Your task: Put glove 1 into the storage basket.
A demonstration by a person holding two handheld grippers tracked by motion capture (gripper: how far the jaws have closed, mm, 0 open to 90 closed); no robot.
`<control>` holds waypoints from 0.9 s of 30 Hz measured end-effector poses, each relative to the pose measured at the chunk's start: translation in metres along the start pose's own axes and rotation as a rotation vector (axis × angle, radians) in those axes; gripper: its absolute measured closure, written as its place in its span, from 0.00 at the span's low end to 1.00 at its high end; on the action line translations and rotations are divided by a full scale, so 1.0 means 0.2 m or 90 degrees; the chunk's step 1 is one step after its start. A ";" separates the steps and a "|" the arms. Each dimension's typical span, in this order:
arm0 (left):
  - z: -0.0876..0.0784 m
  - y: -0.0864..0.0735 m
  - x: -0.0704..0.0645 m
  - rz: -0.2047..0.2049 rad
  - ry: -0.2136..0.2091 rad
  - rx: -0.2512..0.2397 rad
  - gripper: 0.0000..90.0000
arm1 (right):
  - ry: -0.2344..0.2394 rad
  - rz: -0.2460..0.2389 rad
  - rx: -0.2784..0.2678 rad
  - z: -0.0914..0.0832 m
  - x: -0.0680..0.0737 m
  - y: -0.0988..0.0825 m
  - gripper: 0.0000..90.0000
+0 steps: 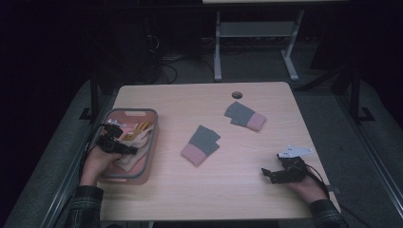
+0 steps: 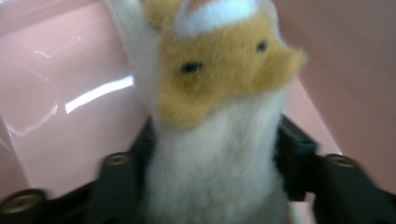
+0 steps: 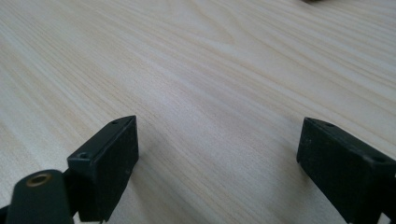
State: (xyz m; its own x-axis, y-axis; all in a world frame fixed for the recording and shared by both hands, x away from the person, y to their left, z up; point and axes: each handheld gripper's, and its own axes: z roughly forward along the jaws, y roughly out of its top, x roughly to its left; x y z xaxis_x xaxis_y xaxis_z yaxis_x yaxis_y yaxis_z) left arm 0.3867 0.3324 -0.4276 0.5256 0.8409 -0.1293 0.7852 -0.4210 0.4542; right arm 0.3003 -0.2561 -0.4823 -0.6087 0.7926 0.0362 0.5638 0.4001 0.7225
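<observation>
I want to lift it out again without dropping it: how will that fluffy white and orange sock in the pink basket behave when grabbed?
The fluffy sock looks soft and thick, so it will probably squash between the jaws of the left gripper and droop, not stay stiff. Its fuzzy pile should grip well, hardly slipping. It seems light, and unlikely to shift the pink basket.

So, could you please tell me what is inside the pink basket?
The pink basket holds a white-and-orange fuzzy sock, with the left hand-held gripper over it. Anything beneath is covered.
</observation>
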 end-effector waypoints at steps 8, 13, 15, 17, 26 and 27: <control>-0.08 0.01 -0.01 -0.005 0.034 -0.058 0.19 | 0.000 0.000 0.000 0.00 0.00 0.00 0.14; -0.19 0.02 -0.03 -0.004 0.048 -0.112 0.16 | 0.000 0.000 -0.001 0.00 0.00 0.00 0.14; -0.22 0.03 -0.04 -0.004 0.037 -0.132 0.16 | 0.000 0.001 0.000 0.00 0.00 0.00 0.14; -0.25 0.03 -0.06 0.000 0.029 -0.143 0.16 | 0.000 0.000 0.000 0.00 0.00 0.00 0.14; -0.25 0.10 -0.20 0.028 -0.037 -0.181 0.16 | 0.000 0.000 0.000 0.00 0.00 0.00 0.14; -0.24 0.10 -0.22 0.031 -0.044 -0.185 0.16 | 0.000 0.000 0.000 0.00 0.00 0.00 0.14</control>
State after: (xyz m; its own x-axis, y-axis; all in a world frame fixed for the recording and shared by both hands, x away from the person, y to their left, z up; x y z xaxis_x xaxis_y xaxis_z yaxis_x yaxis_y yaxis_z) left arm 0.3630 0.3032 -0.3696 0.5893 0.7926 -0.1569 0.6372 -0.3365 0.6934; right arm 0.3003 -0.2561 -0.4823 -0.6094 0.7920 0.0361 0.5639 0.4009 0.7221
